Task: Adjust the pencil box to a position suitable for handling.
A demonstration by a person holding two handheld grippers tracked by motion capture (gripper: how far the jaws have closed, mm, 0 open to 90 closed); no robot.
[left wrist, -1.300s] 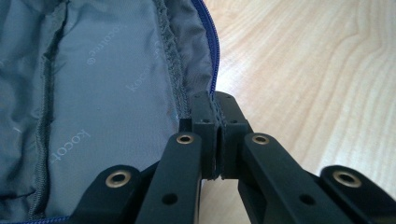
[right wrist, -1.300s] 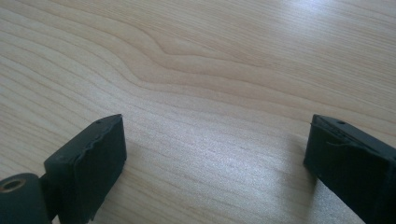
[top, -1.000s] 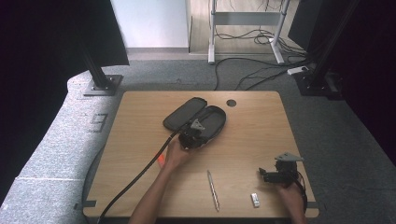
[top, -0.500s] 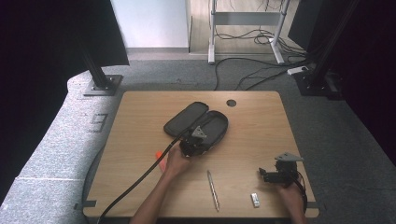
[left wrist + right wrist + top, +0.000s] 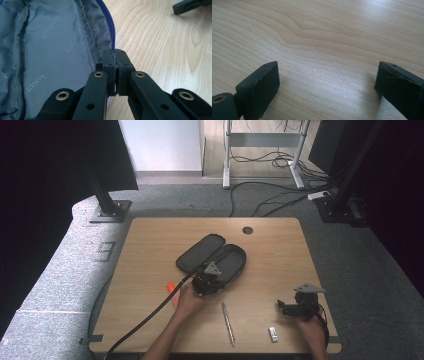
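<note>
A black pencil case (image 5: 231, 260) lies open flat in the middle of the table, its grey lining (image 5: 55, 50) facing up. My left gripper (image 5: 207, 279) is at the case's near edge. In the left gripper view the left gripper (image 5: 115, 56) is shut on the case's zipped rim (image 5: 110, 30), which runs in between the jaws. My right gripper (image 5: 285, 307) rests low at the table's right front. Its jaws stand wide apart in the right gripper view, with bare wood under the right gripper (image 5: 327, 82).
A silver pen (image 5: 228, 316) lies near the front edge between my hands. A small white stick (image 5: 273, 334) lies beside the right hand. An orange bit (image 5: 170, 287) shows left of the left hand. The wooden table (image 5: 150, 245) has a cable hole (image 5: 247, 230) at the back.
My left gripper has drawn back toward the table's near edge, and the case's near side seems to have come a little with it. The right gripper has stayed put.
</note>
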